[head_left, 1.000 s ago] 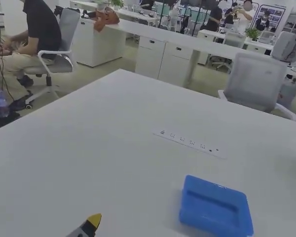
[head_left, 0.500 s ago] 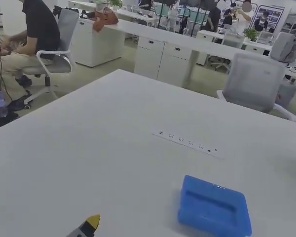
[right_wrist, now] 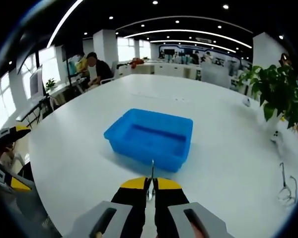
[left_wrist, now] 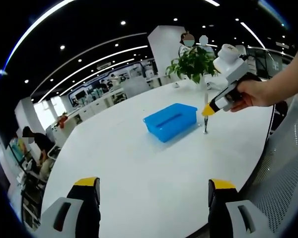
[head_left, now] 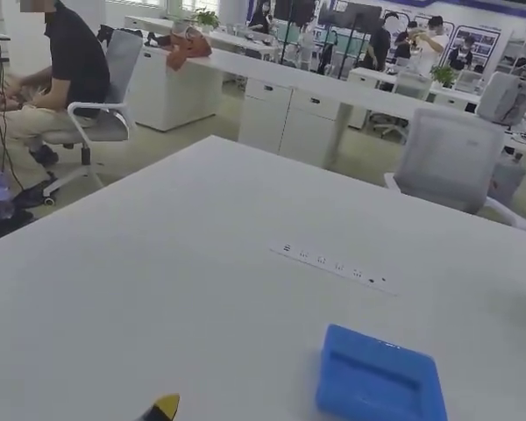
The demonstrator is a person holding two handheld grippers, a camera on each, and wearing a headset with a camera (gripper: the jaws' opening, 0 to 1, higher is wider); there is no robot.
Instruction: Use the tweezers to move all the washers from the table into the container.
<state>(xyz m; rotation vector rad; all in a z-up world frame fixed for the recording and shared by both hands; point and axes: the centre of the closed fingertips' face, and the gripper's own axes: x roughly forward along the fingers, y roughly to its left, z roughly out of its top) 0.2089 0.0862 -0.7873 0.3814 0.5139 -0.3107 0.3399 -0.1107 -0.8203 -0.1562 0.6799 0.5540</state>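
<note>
Tweezers, thin and metallic (right_wrist: 152, 168), stand clamped between the pressed-together right tongs (right_wrist: 151, 183). Their tips point at the near wall of the blue rectangular plastic container (right_wrist: 148, 136) and stop just short of it. That container sits on the white table (right_wrist: 79, 129). Left tongs (left_wrist: 154, 183) gape wide with nothing between them, well apart from the container.

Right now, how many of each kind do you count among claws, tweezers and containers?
Claws: 2, the left claw open, the right claw shut on the tweezers
Tweezers: 1
Containers: 1, the blue container
Total: 4
</note>
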